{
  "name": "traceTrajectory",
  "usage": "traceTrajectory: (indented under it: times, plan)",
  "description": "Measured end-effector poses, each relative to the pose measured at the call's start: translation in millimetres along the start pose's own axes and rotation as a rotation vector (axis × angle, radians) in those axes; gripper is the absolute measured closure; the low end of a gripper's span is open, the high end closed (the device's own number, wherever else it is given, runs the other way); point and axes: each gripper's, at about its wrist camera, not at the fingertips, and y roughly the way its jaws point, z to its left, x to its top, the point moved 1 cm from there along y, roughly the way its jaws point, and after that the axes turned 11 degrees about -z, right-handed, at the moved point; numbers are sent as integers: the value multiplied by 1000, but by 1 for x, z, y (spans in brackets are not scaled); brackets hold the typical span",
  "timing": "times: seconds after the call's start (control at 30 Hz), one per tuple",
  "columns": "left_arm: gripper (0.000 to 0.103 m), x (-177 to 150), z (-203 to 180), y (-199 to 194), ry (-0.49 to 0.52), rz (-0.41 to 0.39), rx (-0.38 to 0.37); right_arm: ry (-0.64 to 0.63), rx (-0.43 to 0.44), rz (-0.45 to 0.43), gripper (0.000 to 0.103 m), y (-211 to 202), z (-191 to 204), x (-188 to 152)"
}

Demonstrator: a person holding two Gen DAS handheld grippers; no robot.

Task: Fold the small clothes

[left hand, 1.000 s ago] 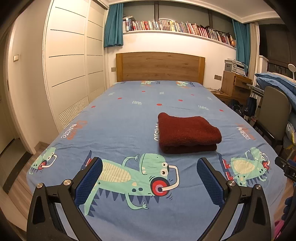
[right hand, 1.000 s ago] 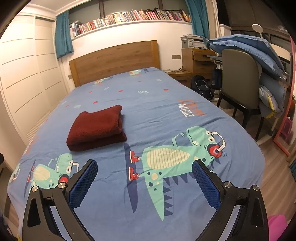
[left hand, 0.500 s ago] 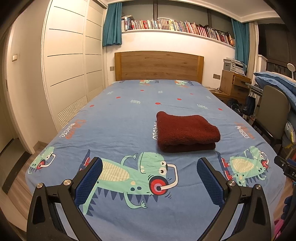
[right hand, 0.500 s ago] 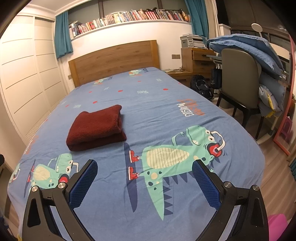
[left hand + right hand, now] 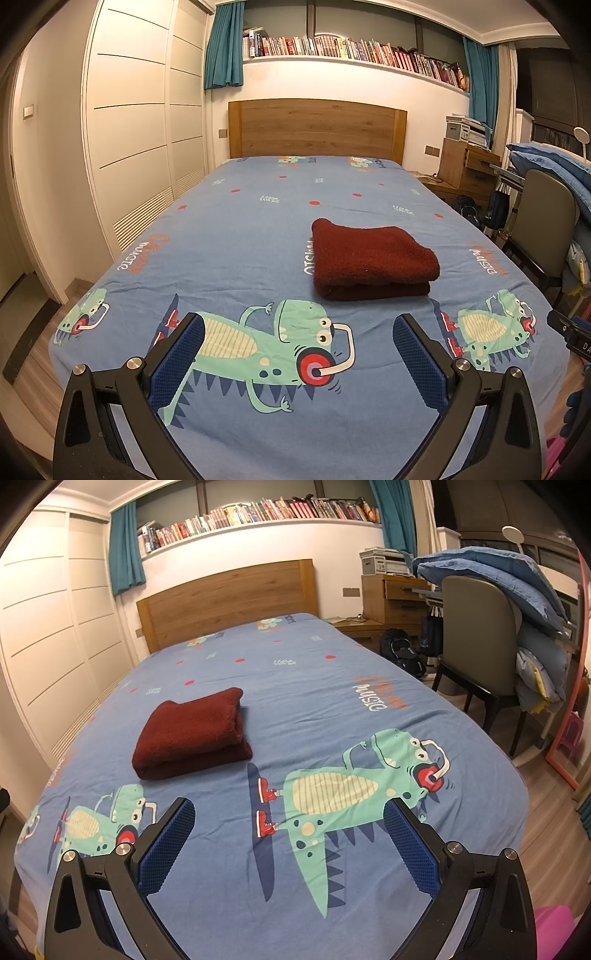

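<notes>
Folded dark red garment [image 5: 373, 258] lying flat on the blue dinosaur-print bedsheet [image 5: 258, 229], near the middle of the bed, well beyond both grippers. Left gripper [image 5: 298, 354], at the near edge of the bed: jaws spread wide, blue pads [image 5: 177, 360] holding nothing, garment far and slightly right of it. Right gripper [image 5: 288, 834]: jaws equally wide apart and empty, garment far and to its left. Wooden headboard [image 5: 317, 129] at the far end; grey chair [image 5: 476, 642] right of the bed.
</notes>
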Motion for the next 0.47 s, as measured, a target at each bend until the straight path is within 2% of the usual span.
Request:
traceTrajectory:
  times: [0.47]
  plan:
    - [2,-3,0,3,0,18,-3,5,-9,0,1,0,-2,-3]
